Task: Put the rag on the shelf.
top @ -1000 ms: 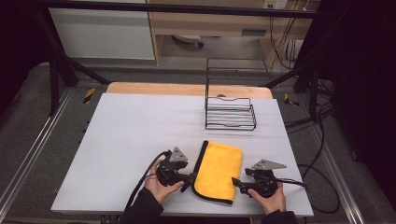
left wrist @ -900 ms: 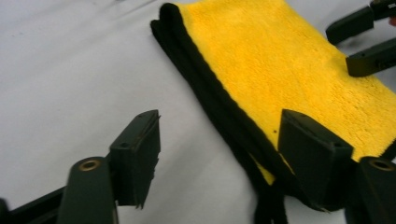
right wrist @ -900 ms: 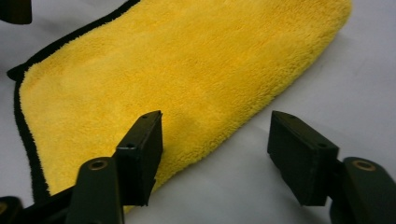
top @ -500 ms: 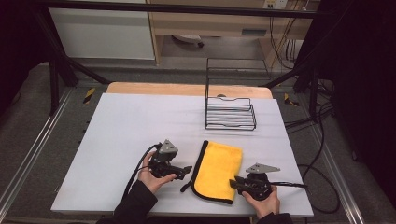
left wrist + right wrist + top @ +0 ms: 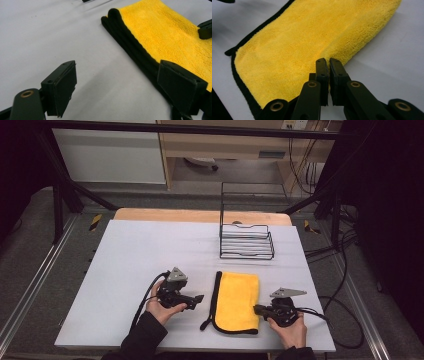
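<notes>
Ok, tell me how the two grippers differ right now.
The left gripper has its jaws wide apart, while the right gripper has its jaws nearly closed. The left gripper sits short of the yellow towel, beside its black-trimmed edge; the right gripper's jaws pinch the towel's plain folded edge. Both are hand-held, low over the white table, pointing inward at the towel.

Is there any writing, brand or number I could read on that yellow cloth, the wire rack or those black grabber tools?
None can be read.
Folded yellow microfibre cloth with black edging: no tag or print visible.
Black wire rack: no label.
Left gripper and right gripper: plain black jaws, no markings.
Grey plate on the shelf behind the table: too blurred to tell.
</notes>
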Demonstrator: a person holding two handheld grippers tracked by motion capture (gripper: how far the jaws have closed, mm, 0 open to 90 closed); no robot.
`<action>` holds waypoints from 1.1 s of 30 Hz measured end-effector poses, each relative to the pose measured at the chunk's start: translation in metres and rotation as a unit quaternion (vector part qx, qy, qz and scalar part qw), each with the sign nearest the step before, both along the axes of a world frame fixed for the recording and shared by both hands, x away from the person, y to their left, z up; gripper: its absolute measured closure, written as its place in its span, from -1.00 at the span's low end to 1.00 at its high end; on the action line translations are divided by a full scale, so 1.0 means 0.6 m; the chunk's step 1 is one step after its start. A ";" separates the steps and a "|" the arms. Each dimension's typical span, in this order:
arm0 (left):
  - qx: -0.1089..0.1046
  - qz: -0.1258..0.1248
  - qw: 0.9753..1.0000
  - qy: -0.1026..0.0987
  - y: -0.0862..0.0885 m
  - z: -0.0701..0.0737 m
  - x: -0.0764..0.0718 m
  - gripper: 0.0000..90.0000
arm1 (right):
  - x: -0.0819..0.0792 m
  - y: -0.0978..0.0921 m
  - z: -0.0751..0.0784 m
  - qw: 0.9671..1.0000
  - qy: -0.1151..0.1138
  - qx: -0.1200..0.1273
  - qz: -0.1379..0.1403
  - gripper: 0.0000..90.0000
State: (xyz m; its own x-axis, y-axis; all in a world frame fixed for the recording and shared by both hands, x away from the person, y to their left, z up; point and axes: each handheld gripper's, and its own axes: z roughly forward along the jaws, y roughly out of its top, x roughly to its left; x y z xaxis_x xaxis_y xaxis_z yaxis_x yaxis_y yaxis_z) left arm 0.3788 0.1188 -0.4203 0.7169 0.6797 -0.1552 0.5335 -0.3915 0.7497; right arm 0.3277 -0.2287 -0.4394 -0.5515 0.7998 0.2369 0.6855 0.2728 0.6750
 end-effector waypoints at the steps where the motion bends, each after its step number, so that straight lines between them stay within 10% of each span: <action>1: 0.000 -0.001 1.000 -0.001 0.000 0.001 0.001 -0.65 | 0.002 -0.002 0.000 1.000 -0.005 -0.003 0.003 0.91; 6: -0.003 0.000 1.000 -0.008 -0.007 0.010 0.014 -0.65 | 0.004 -0.004 -0.001 0.999 -0.015 -0.021 0.018 0.86; 10: -0.010 0.001 1.000 -0.010 -0.020 0.012 0.031 -0.65 | 0.004 -0.013 0.007 0.999 -0.052 -0.003 0.015 0.34; 23: 0.005 0.008 1.000 0.001 -0.099 -0.010 0.104 -0.44 | 0.030 -0.029 0.011 0.996 -0.085 0.021 0.002 -0.36; 33: 0.040 0.009 0.999 0.015 -0.138 -0.037 0.144 -0.13 | 0.030 -0.028 0.010 0.996 -0.085 0.013 0.006 -0.45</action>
State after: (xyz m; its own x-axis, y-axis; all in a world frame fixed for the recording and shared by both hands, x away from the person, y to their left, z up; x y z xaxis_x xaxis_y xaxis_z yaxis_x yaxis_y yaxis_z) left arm 0.4651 0.0362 -0.4423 0.6998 0.7040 -0.1212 0.5633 -0.4394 0.6998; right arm 0.3458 -0.2456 -0.4334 -0.5953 0.7873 0.1605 0.5575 0.2610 0.7880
